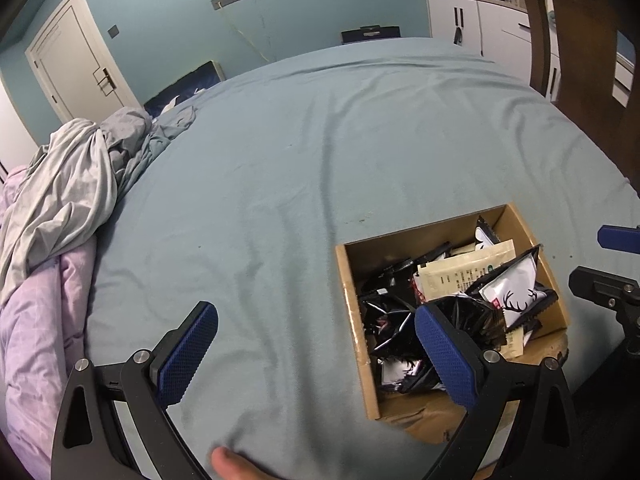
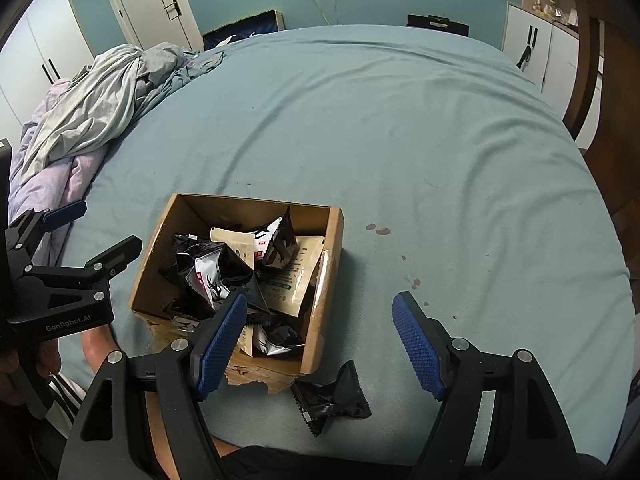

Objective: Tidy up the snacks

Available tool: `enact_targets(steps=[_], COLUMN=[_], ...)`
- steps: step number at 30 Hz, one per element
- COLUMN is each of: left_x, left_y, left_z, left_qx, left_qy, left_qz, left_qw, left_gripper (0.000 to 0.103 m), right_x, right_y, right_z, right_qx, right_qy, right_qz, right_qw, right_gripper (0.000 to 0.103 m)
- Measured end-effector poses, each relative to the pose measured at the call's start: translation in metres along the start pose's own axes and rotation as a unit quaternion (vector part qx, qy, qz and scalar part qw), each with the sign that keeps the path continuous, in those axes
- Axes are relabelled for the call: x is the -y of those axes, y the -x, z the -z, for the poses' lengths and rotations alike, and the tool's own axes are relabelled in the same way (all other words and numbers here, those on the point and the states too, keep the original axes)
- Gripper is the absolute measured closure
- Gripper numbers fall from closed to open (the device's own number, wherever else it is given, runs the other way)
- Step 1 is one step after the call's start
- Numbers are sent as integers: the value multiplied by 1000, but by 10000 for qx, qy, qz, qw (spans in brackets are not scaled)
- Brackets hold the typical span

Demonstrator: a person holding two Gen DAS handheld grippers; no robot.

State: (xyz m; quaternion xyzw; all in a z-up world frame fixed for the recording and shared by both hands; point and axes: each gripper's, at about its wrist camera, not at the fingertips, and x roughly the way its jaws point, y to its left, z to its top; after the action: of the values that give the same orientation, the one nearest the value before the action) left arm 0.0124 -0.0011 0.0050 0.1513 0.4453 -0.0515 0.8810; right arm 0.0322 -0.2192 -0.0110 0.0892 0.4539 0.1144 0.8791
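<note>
- Snack packets, black, white and beige foil (image 2: 240, 268), fill an open brown cardboard box (image 2: 334, 240) on the blue-green bed sheet (image 2: 400, 140).
- One black crumpled snack packet (image 2: 332, 400) lies on the sheet just beside the box's near right corner.
- Left hand-held gripper (image 1: 316, 344) is spread wide, empty, left of the box.
- Right hand-held gripper (image 2: 320, 340) is spread too, holding nothing, above the loose packet.
- Crumpled grey and lilac bedding (image 2: 80, 120) sits far left.
</note>
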Motion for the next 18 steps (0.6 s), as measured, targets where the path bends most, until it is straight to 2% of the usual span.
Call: enact_targets(steps=[8,18], left_x=[7,6], left_y=[5,6], left_z=[0,-2], left_qx=[62,99], left_qy=[-150,-93], left_qz=[-3,119], left_qw=[9999,9998], left_gripper=[2,2], right_x=[1,2], right_y=[0,0], right_z=[-1,-2], right_qx=[-11,-7], right_qy=[20,27], right_qz=[14,-14], right_qw=[10000,10000], right_gripper=[28,28])
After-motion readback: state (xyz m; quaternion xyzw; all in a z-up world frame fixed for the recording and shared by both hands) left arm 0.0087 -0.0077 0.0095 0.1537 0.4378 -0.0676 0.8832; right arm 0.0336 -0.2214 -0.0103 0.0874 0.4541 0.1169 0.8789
